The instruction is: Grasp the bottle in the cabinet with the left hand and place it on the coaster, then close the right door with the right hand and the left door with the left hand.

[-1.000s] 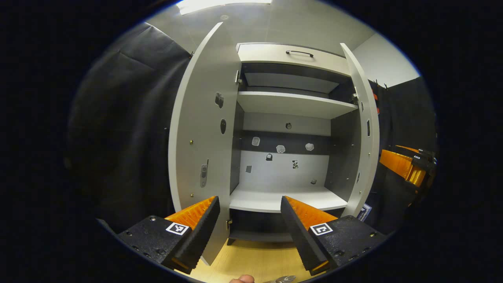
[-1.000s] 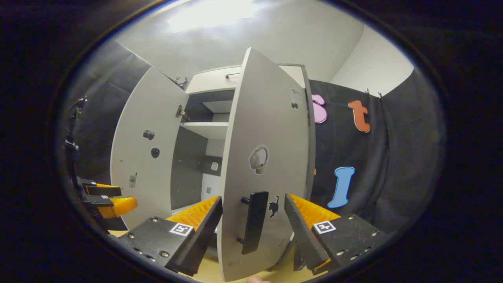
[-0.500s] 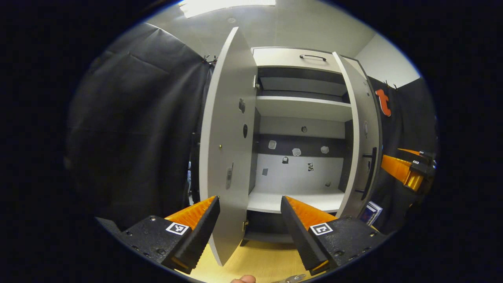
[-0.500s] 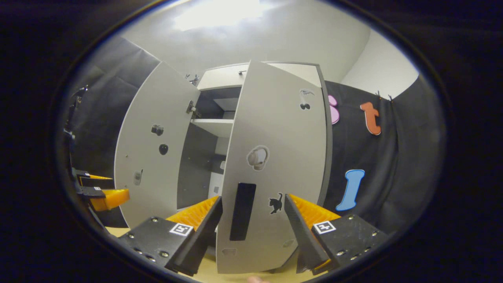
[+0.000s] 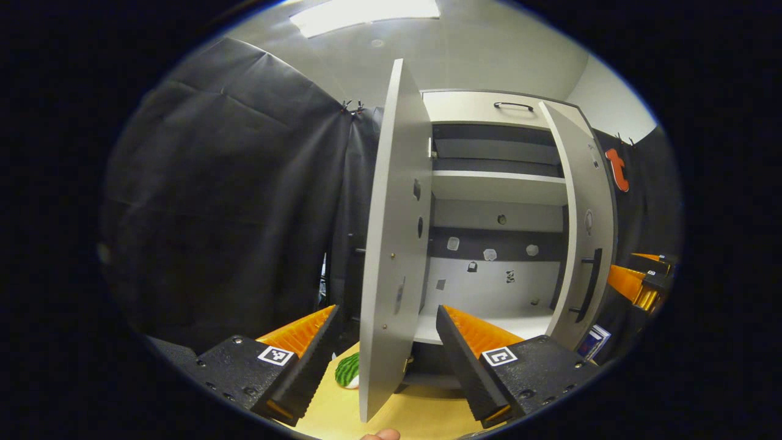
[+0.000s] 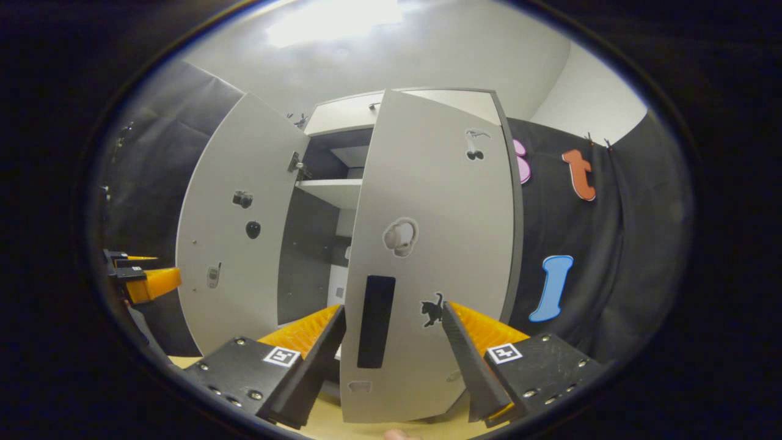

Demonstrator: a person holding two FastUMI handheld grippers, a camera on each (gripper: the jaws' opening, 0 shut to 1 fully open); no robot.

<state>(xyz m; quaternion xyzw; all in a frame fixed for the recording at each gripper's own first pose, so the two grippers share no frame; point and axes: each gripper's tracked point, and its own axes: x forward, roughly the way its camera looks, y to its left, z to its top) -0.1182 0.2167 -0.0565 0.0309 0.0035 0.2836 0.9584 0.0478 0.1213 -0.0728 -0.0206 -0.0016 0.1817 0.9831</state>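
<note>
Cabinet's left door [image 5: 391, 244] stands between left tongs [image 5: 386, 342]

Left gripper view: camera sits low, close in front of the cabinet [image 5: 495, 116], facing it nearly head-on and tilted slightly up; the left door [image 5: 391, 244] stands edge-on just ahead, the shelves behind it.

Right gripper view: camera low, very near the right door [image 6: 427, 244], looking at its outer face, offset to the cabinet's right.

Shared: both doors, the cabinet interior, the ceiling. Each view also catches the other hand-held gripper at its edge: the right hand-held gripper [image 5: 638, 284] and the left hand-held gripper [image 6: 143, 281].
</note>
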